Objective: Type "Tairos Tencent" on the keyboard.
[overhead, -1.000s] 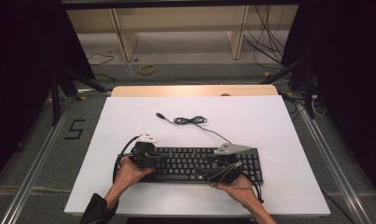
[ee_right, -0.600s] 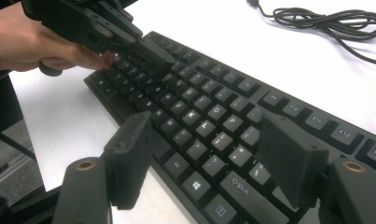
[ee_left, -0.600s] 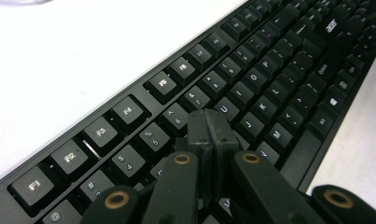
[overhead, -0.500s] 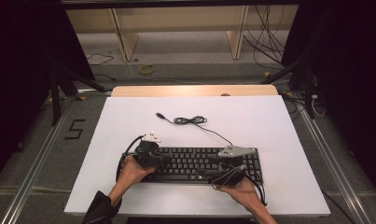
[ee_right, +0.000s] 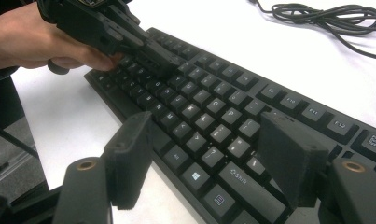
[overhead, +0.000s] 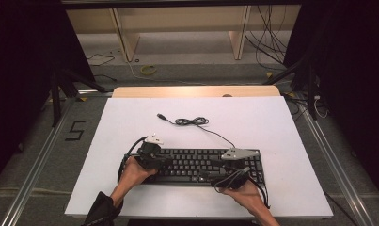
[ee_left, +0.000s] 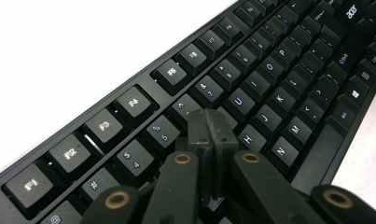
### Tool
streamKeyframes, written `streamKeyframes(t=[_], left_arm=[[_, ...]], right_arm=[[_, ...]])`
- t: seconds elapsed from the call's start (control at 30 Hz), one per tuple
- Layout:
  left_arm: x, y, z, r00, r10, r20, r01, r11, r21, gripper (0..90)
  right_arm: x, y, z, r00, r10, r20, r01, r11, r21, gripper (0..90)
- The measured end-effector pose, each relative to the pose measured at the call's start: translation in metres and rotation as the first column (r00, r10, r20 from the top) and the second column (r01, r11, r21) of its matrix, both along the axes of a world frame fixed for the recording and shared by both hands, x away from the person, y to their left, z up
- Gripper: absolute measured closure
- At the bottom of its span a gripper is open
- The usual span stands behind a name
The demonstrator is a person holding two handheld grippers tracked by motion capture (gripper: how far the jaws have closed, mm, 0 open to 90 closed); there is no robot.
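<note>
While the left gripper (overhead: 160, 159) sits over the left part of the keyboard (overhead: 196, 162), its jaws are pressed together with nothing between them, the joined tips poking down at the keys near the number row, apparently to press one. To do that well, I'd say it wants to come straight down on one keycap, dead centre, so the neighbours stay untouched. Moving across, the keyboard lies flat on the white table (overhead: 272, 122) near the person's edge, its long axis running left to right, function row facing away, spacebar edge toward the person. Its cable (overhead: 193, 121) trails off the back in a loose coil. On the right, the right gripper (ee_right: 204, 163) hovers with jaws spread wide above the shift-key corner, gripping nothing.
</note>
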State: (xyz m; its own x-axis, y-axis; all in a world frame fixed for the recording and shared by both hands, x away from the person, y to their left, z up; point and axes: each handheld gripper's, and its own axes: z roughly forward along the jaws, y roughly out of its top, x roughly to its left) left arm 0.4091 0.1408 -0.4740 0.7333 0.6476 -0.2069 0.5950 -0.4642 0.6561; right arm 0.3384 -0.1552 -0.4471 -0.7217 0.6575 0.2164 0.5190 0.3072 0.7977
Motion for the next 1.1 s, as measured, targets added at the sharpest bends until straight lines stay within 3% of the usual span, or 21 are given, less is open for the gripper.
streamKeyframes(t=[0.2, 0.5, 0.87, 1.1], left_arm=[[-0.002, 0.001, 0.007, 0.9998, 0.006, 0.020, -0.006, 0.9999, -0.012, 85.1], [-0.004, 0.003, 0.016, 0.9999, 0.004, 0.012, -0.003, 0.9968, -0.080, 72.3], [-0.014, 0.008, 0.027, 0.9996, 0.009, 0.025, -0.004, 0.9858, -0.168, 48.3], [-0.021, 0.015, 0.029, 0.9991, 0.019, 0.038, -0.010, 0.9763, -0.216, 39.7]], right_arm=[[0.000, -0.002, 0.000, 1.0000, -0.005, 0.004, 0.005, 1.000, 0.003, 36.3], [0.000, -0.003, 0.000, 0.9999, -0.012, 0.012, 0.011, 1.000, 0.010, 36.3], [-0.002, -0.008, 0.001, 0.9996, -0.018, 0.022, 0.018, 1.000, 0.022, 36.0], [-0.004, -0.011, 0.002, 0.9992, -0.021, 0.034, 0.020, 0.999, 0.031, 35.9]])
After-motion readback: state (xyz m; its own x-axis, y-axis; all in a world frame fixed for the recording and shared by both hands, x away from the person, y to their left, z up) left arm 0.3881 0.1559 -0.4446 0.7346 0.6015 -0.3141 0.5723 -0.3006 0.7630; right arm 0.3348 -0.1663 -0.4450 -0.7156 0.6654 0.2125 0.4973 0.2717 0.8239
